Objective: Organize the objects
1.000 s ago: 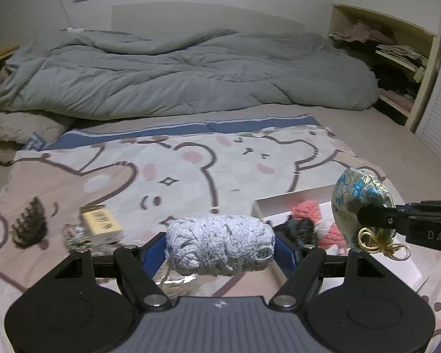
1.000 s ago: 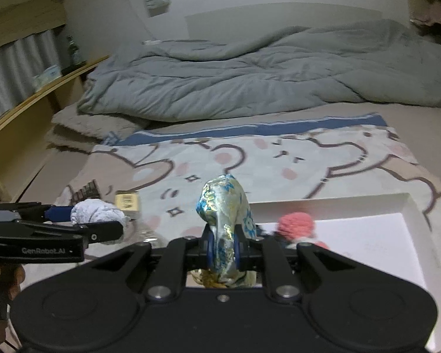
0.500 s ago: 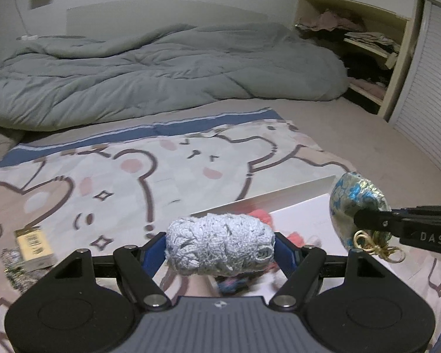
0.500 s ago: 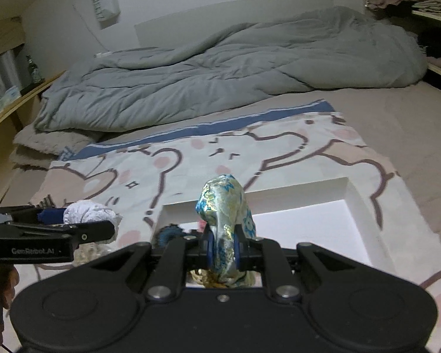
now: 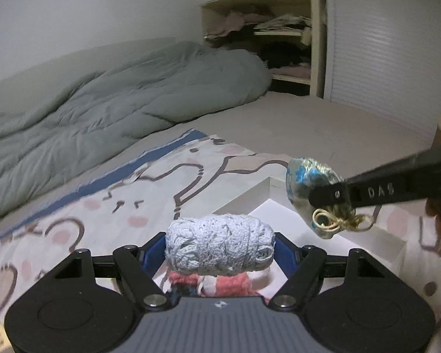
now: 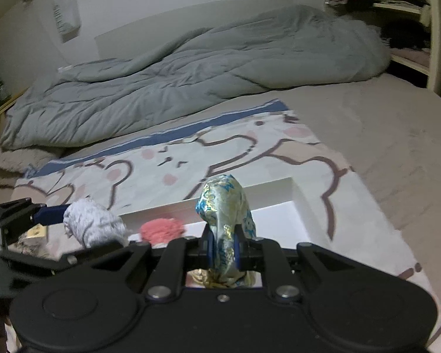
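Observation:
My left gripper (image 5: 219, 253) is shut on a pale blue-grey knitted bundle (image 5: 220, 239), held crosswise between its blue pads above the near left corner of a white box (image 5: 250, 197). My right gripper (image 6: 223, 241) is shut on a blue and gold brocade pouch (image 6: 223, 203) that stands upright over the box's white wall (image 6: 300, 197). In the left wrist view the right gripper (image 5: 326, 197) comes in from the right with the pouch (image 5: 305, 176), its gold cord dangling. A pink fluffy item (image 6: 161, 229) lies inside the box. The left gripper (image 6: 82, 229) shows at the left of the right wrist view.
The box sits on a bear-print mat (image 6: 176, 158) spread on a bed. A rumpled grey duvet (image 6: 191, 82) fills the far side. An open shelf with clothes (image 5: 264, 29) and a slatted door (image 5: 382, 58) stand at the right. A small yellowish carton (image 6: 38, 231) lies left of the box.
Both grippers have carried their loads to the right, from over the mat to over the white box. The left gripper has also rolled, tilting its view. Neither grip has changed.

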`<act>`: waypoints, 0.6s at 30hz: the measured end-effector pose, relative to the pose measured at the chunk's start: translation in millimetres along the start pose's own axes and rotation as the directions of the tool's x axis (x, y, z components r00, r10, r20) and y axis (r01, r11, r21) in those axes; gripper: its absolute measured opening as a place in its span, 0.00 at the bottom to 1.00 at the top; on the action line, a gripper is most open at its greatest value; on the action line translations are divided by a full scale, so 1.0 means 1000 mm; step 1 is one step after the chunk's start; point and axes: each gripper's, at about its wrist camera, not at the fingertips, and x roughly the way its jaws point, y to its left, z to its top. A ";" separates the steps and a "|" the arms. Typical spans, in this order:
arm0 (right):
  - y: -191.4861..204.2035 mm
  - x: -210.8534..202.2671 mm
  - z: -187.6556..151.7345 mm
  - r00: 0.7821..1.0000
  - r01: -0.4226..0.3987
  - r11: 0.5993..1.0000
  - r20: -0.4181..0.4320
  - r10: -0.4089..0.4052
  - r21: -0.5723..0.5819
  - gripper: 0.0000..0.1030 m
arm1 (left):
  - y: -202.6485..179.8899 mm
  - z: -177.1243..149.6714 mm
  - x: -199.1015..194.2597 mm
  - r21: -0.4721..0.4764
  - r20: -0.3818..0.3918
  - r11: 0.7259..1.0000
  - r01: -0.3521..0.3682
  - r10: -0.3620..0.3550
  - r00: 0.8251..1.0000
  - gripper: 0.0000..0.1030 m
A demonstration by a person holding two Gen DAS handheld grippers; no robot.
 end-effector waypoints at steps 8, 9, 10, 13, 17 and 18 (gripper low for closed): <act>-0.022 0.018 -0.001 0.999 0.048 0.999 -0.017 -0.048 0.009 0.13 | -0.016 -0.002 0.050 0.057 -0.006 0.998 0.031 -0.030 1.000 0.74; -0.023 0.022 -0.001 0.998 0.055 0.998 -0.023 -0.055 0.002 0.13 | -0.018 -0.002 0.056 0.057 -0.010 0.998 0.035 -0.034 0.999 0.75; -0.024 0.026 -0.002 0.997 0.069 0.997 -0.028 -0.070 -0.017 0.13 | -0.020 -0.002 0.063 0.050 -0.019 0.998 0.035 -0.034 0.999 0.75; -0.022 0.036 -0.003 0.992 0.121 0.988 -0.034 -0.125 -0.098 0.13 | -0.024 -0.001 0.076 0.053 -0.024 0.997 0.056 -0.055 0.998 0.75; -0.025 0.052 -0.003 0.985 0.153 0.977 -0.052 -0.163 -0.151 0.14 | -0.028 -0.008 0.094 0.082 -0.056 0.993 0.085 -0.081 0.995 0.75; -0.025 0.055 -0.002 0.984 0.159 0.974 -0.054 -0.170 -0.161 0.14 | -0.028 -0.010 0.098 0.089 -0.064 0.991 0.096 -0.090 0.994 0.74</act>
